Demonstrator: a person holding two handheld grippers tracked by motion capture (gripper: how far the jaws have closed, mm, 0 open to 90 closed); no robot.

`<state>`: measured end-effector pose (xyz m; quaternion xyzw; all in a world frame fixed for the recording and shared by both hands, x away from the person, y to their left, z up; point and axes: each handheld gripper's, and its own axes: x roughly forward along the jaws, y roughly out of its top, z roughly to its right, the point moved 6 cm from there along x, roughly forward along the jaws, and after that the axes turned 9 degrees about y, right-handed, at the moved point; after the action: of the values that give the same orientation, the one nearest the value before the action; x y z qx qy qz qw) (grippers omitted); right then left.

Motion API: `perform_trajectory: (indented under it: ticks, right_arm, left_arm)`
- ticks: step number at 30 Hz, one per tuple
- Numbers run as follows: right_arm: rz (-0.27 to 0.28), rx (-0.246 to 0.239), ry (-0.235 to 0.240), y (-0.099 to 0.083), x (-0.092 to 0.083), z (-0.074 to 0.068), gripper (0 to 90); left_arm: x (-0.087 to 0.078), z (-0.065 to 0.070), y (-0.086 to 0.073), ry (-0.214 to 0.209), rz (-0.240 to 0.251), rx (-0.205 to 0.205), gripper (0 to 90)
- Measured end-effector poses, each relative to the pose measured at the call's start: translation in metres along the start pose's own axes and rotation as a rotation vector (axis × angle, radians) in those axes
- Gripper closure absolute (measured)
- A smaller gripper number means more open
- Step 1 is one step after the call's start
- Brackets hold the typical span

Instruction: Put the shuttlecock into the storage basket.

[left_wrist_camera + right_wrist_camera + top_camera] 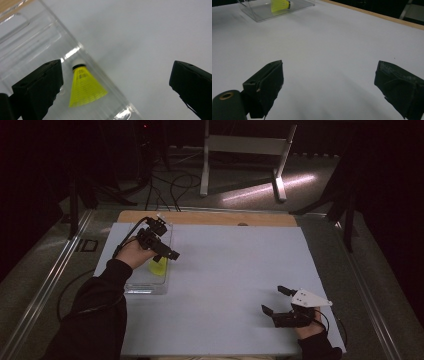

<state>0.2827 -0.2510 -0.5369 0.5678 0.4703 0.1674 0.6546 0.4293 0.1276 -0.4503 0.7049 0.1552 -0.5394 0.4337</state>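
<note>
The white table cover (225, 285) stretches out ahead of both tools, and on it, right under the left gripper (167, 251), sits the clear plastic box (145, 287), long and shallow, open at the top. The left gripper hangs above that box with its jaws spread wide and nothing between them; in the left gripper view the two black pads stand far apart, one over the box, the other out over bare cover beyond the box wall. Below and between them lies the yellow shuttlecock (85, 87), on its side on the box floor, white cork tip pointing away from the tool, skirt flaring back toward it, close against the near wall. So the shuttlecock is inside the box and free of the pads: this reads as the drop-off step, done or as good as done, with the left hand clear above the rim. Over at the near right corner the right gripper (274, 301) rests low by the cover, jaws likewise gaping and empty, the box and shuttlecock well off ahead of it in its own view. Next move, as I judge it: lift the left tool straight clear without clipping the box wall, and if another piece is to be fetched, the idle right gripper is best placed to go for it.
</note>
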Motion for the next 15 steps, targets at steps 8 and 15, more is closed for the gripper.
perform_trajectory:
  ticks: [8, 15]
  right_arm:
    - [-0.002, 0.002, 0.001, 0.000, 0.000, 0.000, 8.8]
    - [-0.003, -0.003, 0.000, 0.000, 0.000, 0.000, 8.8]
  left_arm:
    - [-0.007, 0.023, 0.012, -0.052, 0.053, 0.058, 0.2]
    - [-0.007, 0.047, 0.018, -0.076, 0.081, 0.133, 0.2]
